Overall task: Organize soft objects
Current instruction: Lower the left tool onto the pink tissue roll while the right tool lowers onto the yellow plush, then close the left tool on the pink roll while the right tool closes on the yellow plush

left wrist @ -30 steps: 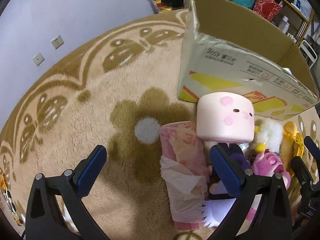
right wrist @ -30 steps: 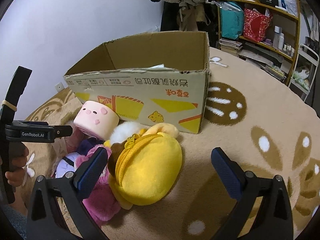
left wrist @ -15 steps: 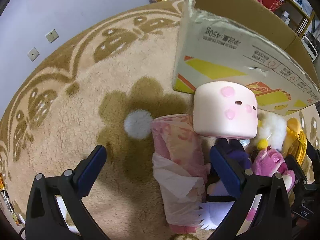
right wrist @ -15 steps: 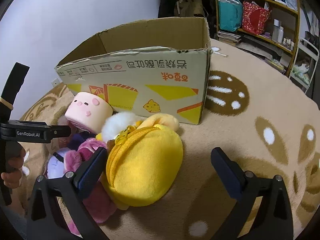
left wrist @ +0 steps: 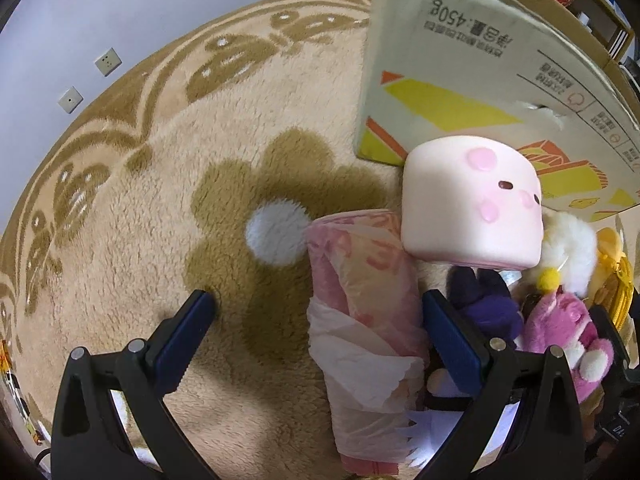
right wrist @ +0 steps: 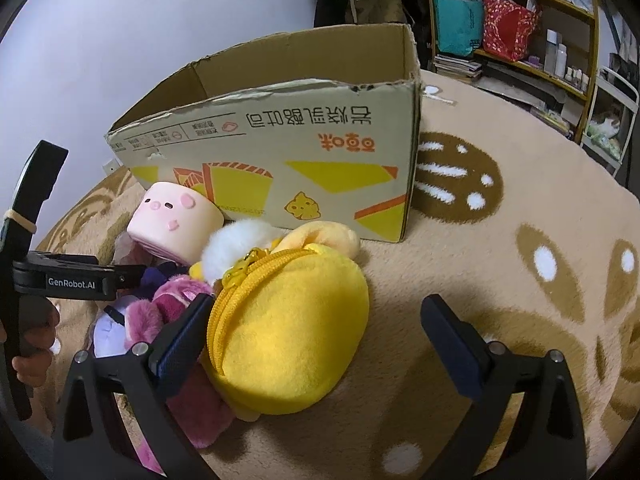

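A pile of soft toys lies on the carpet in front of an open cardboard box point(right wrist: 280, 152), also in the left wrist view point(left wrist: 460, 92). My left gripper point(left wrist: 316, 316) is open low over a pink wrapped roll point(left wrist: 360, 304), which lies between its fingers. A pale pink pig cushion point(left wrist: 472, 208) leans above the roll; it also shows in the right wrist view point(right wrist: 174, 220). My right gripper point(right wrist: 316, 320) is open around a yellow zippered plush pouch point(right wrist: 288, 336). A magenta plush point(right wrist: 168, 308), a purple plush point(left wrist: 484, 300) and a white fluffy toy point(right wrist: 236, 244) lie between the two.
A beige and brown patterned carpet point(left wrist: 160, 184) covers the floor. Shelves point(right wrist: 520, 36) with bags and bottles stand at the back right. A white wall point(left wrist: 100, 20) with sockets lies to the left. The left gripper's handle point(right wrist: 32, 272) shows in the right wrist view.
Both grippers have moved forward and down toward the pile. The pink roll now lies between the left fingers and the yellow pouch between the right fingers. Both stay open.
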A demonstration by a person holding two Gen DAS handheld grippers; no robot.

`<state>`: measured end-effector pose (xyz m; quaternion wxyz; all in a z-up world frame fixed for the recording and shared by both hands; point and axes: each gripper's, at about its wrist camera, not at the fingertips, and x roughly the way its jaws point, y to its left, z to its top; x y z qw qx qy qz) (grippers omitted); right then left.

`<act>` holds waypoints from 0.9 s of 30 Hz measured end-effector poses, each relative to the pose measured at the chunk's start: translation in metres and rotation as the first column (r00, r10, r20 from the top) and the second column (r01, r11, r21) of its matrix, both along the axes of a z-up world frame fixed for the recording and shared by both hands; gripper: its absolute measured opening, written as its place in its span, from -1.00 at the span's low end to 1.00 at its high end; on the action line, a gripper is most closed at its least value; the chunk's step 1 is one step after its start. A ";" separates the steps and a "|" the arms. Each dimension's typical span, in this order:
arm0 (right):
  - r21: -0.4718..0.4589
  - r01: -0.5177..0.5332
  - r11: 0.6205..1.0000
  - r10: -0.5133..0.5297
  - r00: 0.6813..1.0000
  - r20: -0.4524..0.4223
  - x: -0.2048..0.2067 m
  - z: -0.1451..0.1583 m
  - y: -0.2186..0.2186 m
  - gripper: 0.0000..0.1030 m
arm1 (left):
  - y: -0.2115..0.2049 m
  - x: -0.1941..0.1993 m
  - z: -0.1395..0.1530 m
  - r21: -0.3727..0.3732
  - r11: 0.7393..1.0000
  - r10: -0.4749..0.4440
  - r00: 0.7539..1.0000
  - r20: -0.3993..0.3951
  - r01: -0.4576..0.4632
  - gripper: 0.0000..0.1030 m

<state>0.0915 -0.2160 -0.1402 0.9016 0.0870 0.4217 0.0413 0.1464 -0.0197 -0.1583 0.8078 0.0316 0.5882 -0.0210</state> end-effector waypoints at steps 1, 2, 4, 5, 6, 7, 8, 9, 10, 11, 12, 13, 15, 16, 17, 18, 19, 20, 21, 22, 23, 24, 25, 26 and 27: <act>0.005 0.001 1.000 -0.001 1.000 -0.002 0.000 0.000 0.000 1.00 | 0.001 0.000 0.000 0.002 1.000 -0.001 1.000 -0.002 0.001 0.98; 0.012 0.002 1.000 -0.002 1.000 -0.004 0.000 -0.001 -0.001 1.00 | 0.001 0.000 0.000 0.006 1.000 -0.003 1.000 -0.003 0.003 0.98; 0.027 0.007 1.000 -0.006 1.000 -0.007 0.000 -0.002 -0.003 1.00 | 0.000 0.001 -0.002 0.027 1.000 0.001 1.000 -0.008 -0.001 0.98; 0.030 0.008 1.000 -0.008 1.000 -0.006 0.000 -0.002 -0.004 1.00 | 0.000 0.001 -0.003 0.028 1.000 0.001 1.000 -0.012 0.000 0.98; 0.030 0.007 1.000 -0.007 1.000 -0.004 0.000 -0.001 -0.004 1.00 | 0.000 0.001 -0.003 0.031 1.000 0.001 1.000 -0.015 0.000 0.98; 0.027 0.006 1.000 -0.005 1.000 -0.002 -0.001 -0.001 -0.004 1.00 | -0.001 0.001 -0.004 0.033 0.999 0.001 1.000 -0.017 0.000 0.98; 0.022 0.003 1.000 -0.003 1.000 0.000 -0.001 -0.001 -0.004 1.00 | -0.001 0.002 -0.005 0.033 0.999 0.001 1.000 -0.019 0.000 0.98; 0.018 0.001 1.000 -0.001 1.000 0.002 -0.001 0.000 -0.003 1.00 | -0.002 0.002 -0.005 0.033 0.999 0.001 1.000 -0.019 0.000 0.98; 0.012 0.001 1.000 -0.001 1.000 0.006 -0.001 0.000 -0.003 1.00 | -0.002 0.002 -0.005 0.032 0.999 0.000 1.000 -0.020 0.001 0.98; 0.007 0.000 1.000 0.000 1.000 0.006 0.000 0.001 -0.002 0.99 | -0.002 0.002 -0.005 0.031 1.000 -0.001 1.000 -0.021 0.001 0.98; 0.006 -0.001 1.000 0.001 1.000 0.007 0.000 0.001 -0.001 0.98 | -0.001 0.003 -0.005 0.029 1.000 -0.002 1.000 -0.024 0.003 0.98; 0.010 -0.004 1.000 0.004 1.000 0.007 0.000 0.001 0.000 0.95 | -0.001 0.004 -0.005 0.028 1.000 -0.002 1.000 -0.028 0.003 0.98; 0.029 -0.014 0.999 0.014 1.000 0.004 0.000 0.001 0.000 0.81 | -0.001 0.004 -0.005 0.026 1.000 -0.001 1.000 -0.031 0.002 0.96; 0.033 -0.017 0.999 0.017 1.000 0.004 0.000 0.001 0.000 0.78 | 0.000 0.004 -0.006 0.026 1.000 -0.001 1.000 -0.031 0.002 0.93; 0.036 -0.024 0.999 0.024 1.000 0.007 0.000 0.002 0.001 0.68 | 0.000 0.004 -0.006 0.025 1.000 -0.001 0.999 -0.032 0.002 0.91; 0.038 -0.032 0.999 0.031 0.999 0.011 -0.001 0.003 0.003 0.53 | 0.000 0.004 -0.006 0.025 1.000 -0.002 0.999 -0.032 0.003 0.87; 0.038 -0.036 0.999 0.035 0.999 0.012 -0.001 0.003 0.003 0.49 | -0.001 0.004 -0.006 0.029 1.000 -0.004 0.999 -0.031 0.005 0.80; 0.035 -0.038 0.999 0.037 0.999 0.013 -0.001 0.003 0.004 0.44 | -0.002 0.003 -0.006 0.034 0.999 -0.003 1.000 -0.029 0.004 0.76; 0.035 -0.038 0.999 0.037 0.999 0.013 -0.001 0.003 0.005 0.40 | -0.002 0.002 -0.005 0.044 0.999 0.009 1.000 -0.024 -0.008 0.68; 0.034 -0.035 0.999 0.034 0.999 0.011 0.000 0.003 0.005 0.39 | -0.002 0.002 -0.003 0.043 0.999 0.024 0.999 -0.021 -0.023 0.60; 0.040 -0.028 0.999 0.028 1.000 0.008 0.000 0.002 0.004 0.39 | -0.002 0.001 -0.003 0.040 0.999 0.033 0.999 -0.019 -0.032 0.57; 0.052 -0.020 0.998 0.020 1.000 0.005 0.000 0.001 0.002 0.39 | -0.001 0.000 -0.002 0.041 0.998 0.043 0.999 -0.016 -0.042 0.52; 0.064 -0.011 0.998 0.011 1.000 0.001 0.000 0.001 0.000 0.39 | -0.001 0.000 -0.001 0.044 0.998 0.041 0.999 -0.016 -0.041 0.48; 0.073 -0.004 0.997 0.004 1.000 0.000 -0.001 0.001 -0.002 0.39 | -0.001 0.000 -0.001 0.041 0.998 0.038 0.999 -0.015 -0.037 0.45; 0.080 0.003 0.997 -0.003 1.000 -0.001 -0.002 0.002 -0.003 0.38 | -0.002 -0.001 -0.001 0.039 0.999 0.032 0.999 -0.013 -0.032 0.37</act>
